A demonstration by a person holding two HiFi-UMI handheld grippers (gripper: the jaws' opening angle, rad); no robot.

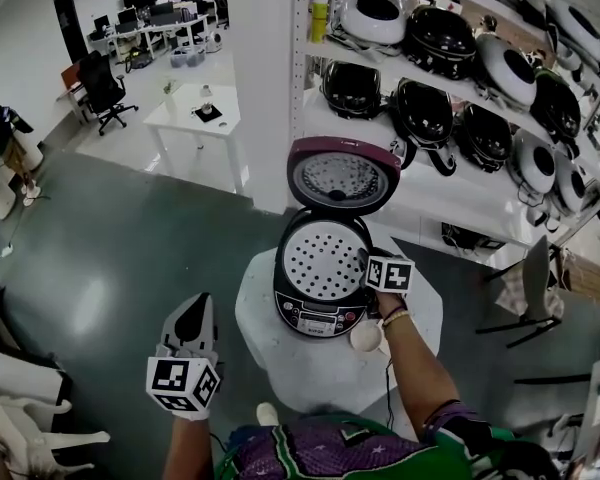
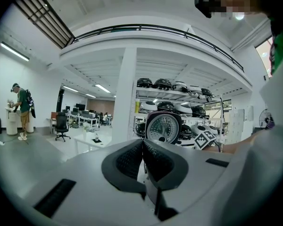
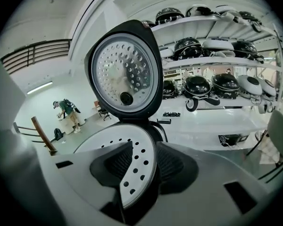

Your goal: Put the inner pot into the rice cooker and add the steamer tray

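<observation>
1. Two grippers are on my screens. The left gripper (image 1: 197,302) hangs out over the grey floor (image 1: 120,258), to the left of the white round table (image 1: 420,328) and well apart from it.
2. In the left gripper view, the left gripper (image 2: 142,160) has its dark ribbed pads pressed together with nothing between them.
3. On the table stands the black rice cooker with a silver control panel (image 1: 318,318). Its maroon-backed lid (image 1: 342,176) is tipped up and back.
4. The white perforated steamer tray (image 1: 323,260) lies level in the cooker's mouth and covers the whole opening. I cannot tell what lies beneath it.
5. The right gripper (image 1: 369,268) reaches in from the right, its tips at the tray's right rim.
6. In the right gripper view, the right gripper (image 3: 142,166) has its pads spread. The steamer tray (image 3: 118,149) passes edge-on between them, with a dark gap showing beside the right-hand pad.
7. The lid (image 3: 125,72) rises directly behind the tray there, its holed metal inner plate facing me.
8. A small white round cup (image 1: 366,336) rests on the table just beside the cooker's front right corner.
9. White shelves of black and white rice cookers (image 1: 460,88) stand behind the table.
</observation>
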